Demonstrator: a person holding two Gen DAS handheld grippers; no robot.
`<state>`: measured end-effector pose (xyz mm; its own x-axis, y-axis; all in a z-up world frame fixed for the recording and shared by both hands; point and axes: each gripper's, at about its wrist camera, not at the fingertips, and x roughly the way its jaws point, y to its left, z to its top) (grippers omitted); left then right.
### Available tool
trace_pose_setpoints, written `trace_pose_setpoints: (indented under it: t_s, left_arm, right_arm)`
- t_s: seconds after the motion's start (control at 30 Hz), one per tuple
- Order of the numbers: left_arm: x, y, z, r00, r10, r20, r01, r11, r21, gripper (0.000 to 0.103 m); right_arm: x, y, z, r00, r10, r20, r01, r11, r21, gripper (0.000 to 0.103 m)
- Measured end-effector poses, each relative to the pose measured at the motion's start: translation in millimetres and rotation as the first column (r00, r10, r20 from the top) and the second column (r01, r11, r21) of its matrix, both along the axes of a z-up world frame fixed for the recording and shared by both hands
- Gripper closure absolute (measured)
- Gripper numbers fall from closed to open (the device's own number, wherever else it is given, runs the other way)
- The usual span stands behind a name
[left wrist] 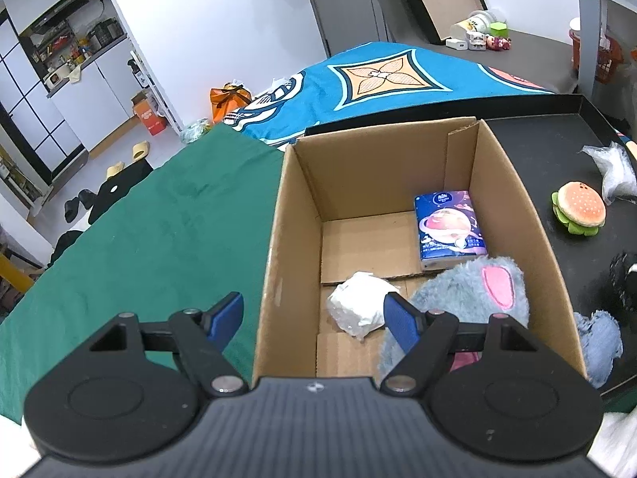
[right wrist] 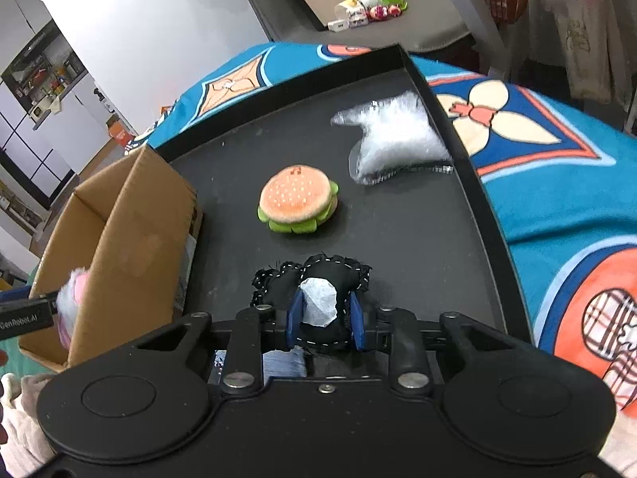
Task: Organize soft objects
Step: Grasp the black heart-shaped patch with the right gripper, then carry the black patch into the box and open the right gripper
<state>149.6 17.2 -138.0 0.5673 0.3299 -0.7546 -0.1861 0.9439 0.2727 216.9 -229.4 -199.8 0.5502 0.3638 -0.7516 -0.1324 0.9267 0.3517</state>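
Note:
A cardboard box (left wrist: 298,215) holds a blue tissue pack (left wrist: 450,231), a white wrapped wad (left wrist: 362,306) and a grey plush with pink ears (left wrist: 477,286). My left gripper (left wrist: 314,314) is open and empty above the box's near left wall. My right gripper (right wrist: 326,318) is shut on a black stitched plush with a white patch (right wrist: 318,290) on the black tray (right wrist: 418,239). A burger plush (right wrist: 296,203) and a clear bag of white stuffing (right wrist: 394,135) lie further along the tray. The box's side shows in the right wrist view (right wrist: 131,239).
A green cloth (left wrist: 159,219) lies left of the box, and a blue patterned blanket (right wrist: 557,183) lies under and around the tray. A blue fuzzy item (left wrist: 601,338) lies right of the box. Small clutter (left wrist: 481,36) sits on a far table.

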Motion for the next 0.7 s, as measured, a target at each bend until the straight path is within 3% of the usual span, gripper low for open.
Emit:
trace_pose_setpoints:
  t_s: [0.7]
  left_arm:
    - [-14, 27, -3, 0.999, 0.04, 0.017, -0.038, 0.997, -0.071, 0.027]
  right_arm:
    - [4, 25, 51, 0.989, 0.029, 0.145, -0.029, 1.0, 0.0, 0.077]
